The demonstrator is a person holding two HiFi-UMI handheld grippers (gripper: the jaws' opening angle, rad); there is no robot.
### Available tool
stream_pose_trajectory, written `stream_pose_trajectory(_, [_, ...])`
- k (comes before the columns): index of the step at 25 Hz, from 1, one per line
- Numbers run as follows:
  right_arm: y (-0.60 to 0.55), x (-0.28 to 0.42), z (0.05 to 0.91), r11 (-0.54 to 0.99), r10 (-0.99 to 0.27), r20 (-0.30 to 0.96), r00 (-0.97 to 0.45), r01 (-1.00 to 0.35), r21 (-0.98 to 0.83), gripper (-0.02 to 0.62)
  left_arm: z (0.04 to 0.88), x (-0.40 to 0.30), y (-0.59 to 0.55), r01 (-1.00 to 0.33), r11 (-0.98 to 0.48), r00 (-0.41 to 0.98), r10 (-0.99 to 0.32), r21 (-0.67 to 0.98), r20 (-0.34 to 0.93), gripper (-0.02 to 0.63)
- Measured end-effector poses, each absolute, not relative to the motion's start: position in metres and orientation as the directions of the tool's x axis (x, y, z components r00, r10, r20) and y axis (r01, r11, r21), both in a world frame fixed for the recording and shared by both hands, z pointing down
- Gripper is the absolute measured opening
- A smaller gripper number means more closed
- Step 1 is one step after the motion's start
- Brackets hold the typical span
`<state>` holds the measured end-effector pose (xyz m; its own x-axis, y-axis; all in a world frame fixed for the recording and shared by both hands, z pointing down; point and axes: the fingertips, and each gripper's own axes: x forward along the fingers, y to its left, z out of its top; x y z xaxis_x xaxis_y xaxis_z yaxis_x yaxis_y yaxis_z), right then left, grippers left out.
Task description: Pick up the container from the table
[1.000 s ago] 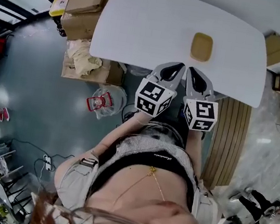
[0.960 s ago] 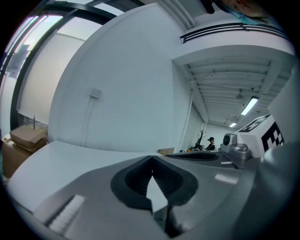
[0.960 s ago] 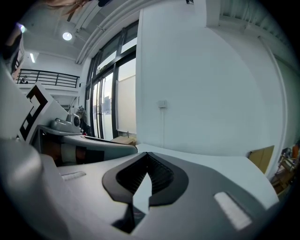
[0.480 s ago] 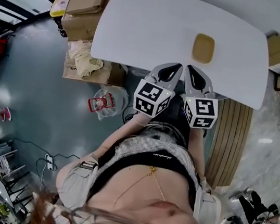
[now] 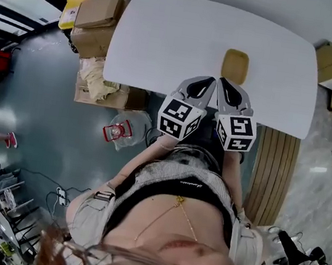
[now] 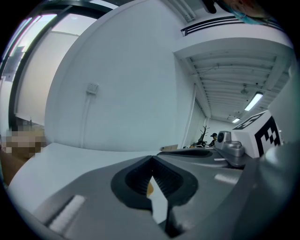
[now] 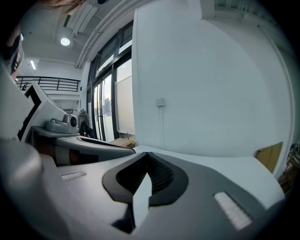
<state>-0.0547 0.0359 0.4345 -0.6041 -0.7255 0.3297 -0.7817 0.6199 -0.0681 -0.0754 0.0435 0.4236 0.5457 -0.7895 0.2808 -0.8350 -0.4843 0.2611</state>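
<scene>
A tan, rounded container (image 5: 235, 65) lies on the white table (image 5: 169, 35), toward its near right part. My left gripper (image 5: 205, 82) and right gripper (image 5: 226, 84) are side by side over the table's near edge, their tips just short of the container and apart from it. Both are shut with nothing between the jaws. In the left gripper view the fingertips (image 6: 151, 160) meet, and a tan sliver of the container (image 6: 149, 188) shows through the gap behind them. The right gripper view shows only its joined fingertips (image 7: 147, 156), the table and a white wall.
Cardboard boxes (image 5: 97, 15) and a pale bag (image 5: 97, 74) stand on the floor off the table's left end. A clear jar with red parts (image 5: 119, 129) sits on the floor near my left side. A slatted wooden panel (image 5: 272, 170) lies at the right.
Both grippers have crept a little forward over the table edge, so the gap to the container is smaller. Both have stayed shut throughout.
</scene>
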Motion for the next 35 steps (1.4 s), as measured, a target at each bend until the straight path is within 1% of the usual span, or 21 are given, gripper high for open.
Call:
stream_pose_trajectory(14, [-0.038, 0.003, 0.419, 0.624, -0.726, 0.314, -0.612, -0.778, -0.072, 0.025, 0.410, -0.025, -0.033, -0.839, -0.476, 0.539, -0.795, 0.263, 0.279, 0.002])
stream_pose_trajectory(24, [-0.043, 0.049, 0.423, 0.579, -0.759, 0.308, -0.573, -0.811, -0.084, 0.025, 0.413, 0.020, -0.049, -0.817, -0.517, 0.574, -0.769, 0.254, 0.281, 0.002])
stream_pose_trajectory(31, [-0.046, 0.083, 0.428, 0.563, -0.768, 0.312, -0.560, -0.822, -0.090, 0.025, 0.424, 0.056, -0.047, -0.807, -0.535, 0.590, -0.745, 0.250, 0.311, 0.002])
stream_pose_trajectory(35, [-0.046, 0.097, 0.427, 0.548, -0.776, 0.311, -0.548, -0.831, -0.097, 0.025, 0.420, 0.068, -0.049, -0.799, -0.547, 0.601, -0.740, 0.250, 0.300, 0.002])
